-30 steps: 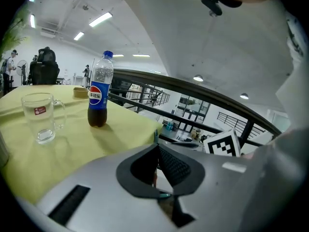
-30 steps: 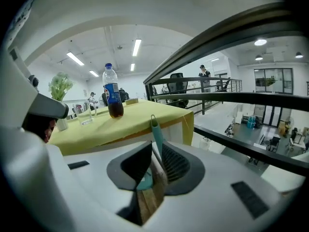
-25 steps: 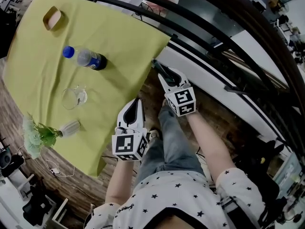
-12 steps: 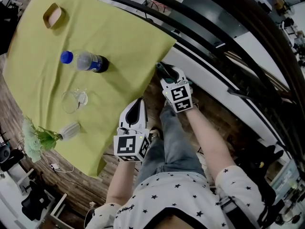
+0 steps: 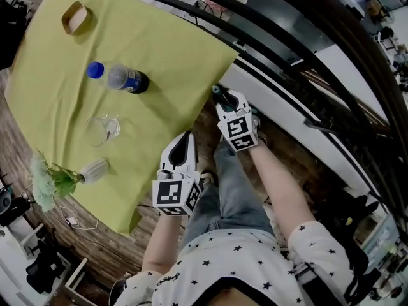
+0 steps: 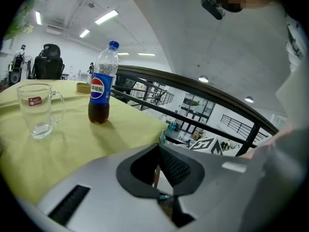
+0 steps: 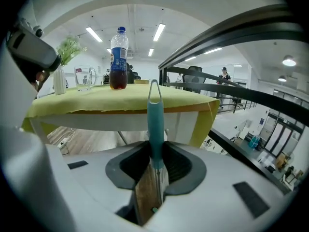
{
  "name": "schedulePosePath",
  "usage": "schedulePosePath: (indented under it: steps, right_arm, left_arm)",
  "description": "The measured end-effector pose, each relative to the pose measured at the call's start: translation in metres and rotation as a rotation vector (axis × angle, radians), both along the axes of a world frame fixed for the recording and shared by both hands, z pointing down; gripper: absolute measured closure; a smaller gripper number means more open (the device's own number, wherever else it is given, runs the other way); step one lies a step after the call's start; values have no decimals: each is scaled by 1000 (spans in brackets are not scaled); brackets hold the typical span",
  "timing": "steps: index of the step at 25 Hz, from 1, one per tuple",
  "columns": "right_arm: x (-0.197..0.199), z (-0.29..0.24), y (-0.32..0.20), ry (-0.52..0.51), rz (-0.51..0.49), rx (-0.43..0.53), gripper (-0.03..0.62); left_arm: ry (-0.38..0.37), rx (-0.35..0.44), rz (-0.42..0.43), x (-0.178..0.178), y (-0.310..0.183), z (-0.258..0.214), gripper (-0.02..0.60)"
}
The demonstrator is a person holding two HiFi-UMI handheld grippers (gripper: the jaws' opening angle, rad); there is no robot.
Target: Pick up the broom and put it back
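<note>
Grasp only so far: right gripper (image 7: pixel 155 154) jaws have just been closing and clamp the teal broom handle (image 7: pixel 155 115), upright beside the tabletop (image 5: pixel 159 62) corner; left gripper (image 6: pixel 158 168) together, empty; lift and return remain

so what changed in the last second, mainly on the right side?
The right gripper rolled a bit, and its jaws have just been closing onto the teal broom handle, which now sits gripped between them. The left gripper stayed where it was, shut with nothing in it. The bottle, glass mug and vase are unchanged on the table.
</note>
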State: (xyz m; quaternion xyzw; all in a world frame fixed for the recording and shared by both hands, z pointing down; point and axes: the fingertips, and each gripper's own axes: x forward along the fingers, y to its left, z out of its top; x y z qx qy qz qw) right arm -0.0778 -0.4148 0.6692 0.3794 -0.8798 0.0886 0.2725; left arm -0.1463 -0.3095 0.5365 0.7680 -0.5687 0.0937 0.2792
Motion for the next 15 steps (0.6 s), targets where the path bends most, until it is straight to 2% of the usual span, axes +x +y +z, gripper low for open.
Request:
schedulePosePath:
  steps: [5, 15]
  right_arm:
    - [1, -3, 15, 28, -1, 0, 513]
    - [7, -19, 44, 9, 48, 8, 513]
  left_arm:
    - [8, 9, 11, 1, 12, -7, 569]
    - [22, 31, 27, -1, 36, -22, 569]
